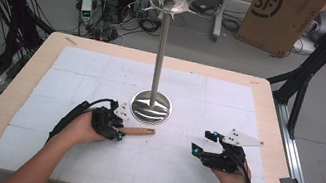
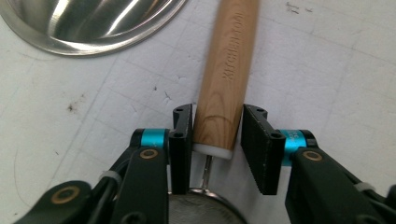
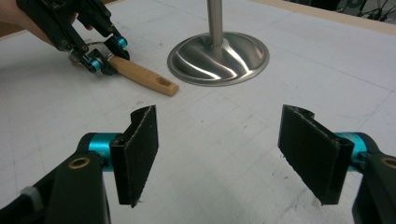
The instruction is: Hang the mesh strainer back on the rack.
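The step in hand looks like the pick-up of a wooden-handled kitchen tool [image 1: 138,131], which lies flat on the white gridded mat [image 1: 103,76] just near of the steel stand's round base [image 1: 150,107], its handle pointing right. The left gripper [image 2: 217,135] has its jaws drawn in around the near end of that handle, where the wood meets a white collar and a thin metal shank; one pad touches the wood, while a thin gap seems to remain at the other, so the grip may be only just seated. The right gripper [image 3: 224,154] hovers over the mat to the right, well apart from the tool, jaws spread wide and holding nothing. The next move probably calls for a firm squeeze, then a level lift, and since the stand carries hooks at its top [image 1: 169,2], likely a rise toward them.
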A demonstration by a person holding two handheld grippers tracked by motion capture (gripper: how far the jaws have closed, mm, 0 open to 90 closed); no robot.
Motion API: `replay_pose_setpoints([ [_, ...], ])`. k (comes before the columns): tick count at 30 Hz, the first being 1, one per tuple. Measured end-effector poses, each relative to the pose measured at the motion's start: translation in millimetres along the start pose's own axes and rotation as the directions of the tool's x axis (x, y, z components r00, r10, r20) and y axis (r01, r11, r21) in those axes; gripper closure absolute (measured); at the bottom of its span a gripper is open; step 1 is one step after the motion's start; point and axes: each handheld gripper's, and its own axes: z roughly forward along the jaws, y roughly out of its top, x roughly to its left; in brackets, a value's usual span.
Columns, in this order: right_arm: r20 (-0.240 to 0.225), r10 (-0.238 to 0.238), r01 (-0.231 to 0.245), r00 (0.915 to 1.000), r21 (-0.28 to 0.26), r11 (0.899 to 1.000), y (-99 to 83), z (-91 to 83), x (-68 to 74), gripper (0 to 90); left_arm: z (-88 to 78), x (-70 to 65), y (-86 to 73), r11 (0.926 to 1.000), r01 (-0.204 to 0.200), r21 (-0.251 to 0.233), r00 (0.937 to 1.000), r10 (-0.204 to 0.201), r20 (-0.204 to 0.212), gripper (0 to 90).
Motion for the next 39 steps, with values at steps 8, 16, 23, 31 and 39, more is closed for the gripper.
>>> replay_pose_setpoints([
  [8,-0.003,0.003,-0.003,1.0,0.002,1.0,-0.1,0.5,0.3,28.1,1.0,2.6,1.3,0.9998,0.01,0.016,0.9997,-0.011,0.021,66.8],
  [16,-0.003,0.002,-0.002,1.0,0.008,1.0,-0.2,1.3,1.0,28.1,4.1,7.7,13.6,0.9942,-0.03,0.103,0.9981,0.024,0.057,66.1],
  [23,-0.004,0.001,-0.001,1.0,0.012,1.0,-0.2,2.7,1.6,28.2,4.0,7.7,13.4,0.9943,-0.044,0.097,0.997,0.038,0.068,68.6],
  [31,0.0,0.003,-0.003,1.0,0.001,1.0,0.0,-0.4,-0.4,28.2,-5.3,2.3,13.5,0.9984,-0.05,0.025,0.9966,0.048,0.067,68.9],
  [39,-0.001,0.001,-0.001,1.0,0.005,1.0,-0.1,0.8,0.0,28.1,-36.3,-0.6,12.9,0.9892,-0.033,-0.142,0.9972,0.042,0.062,68.8],
])
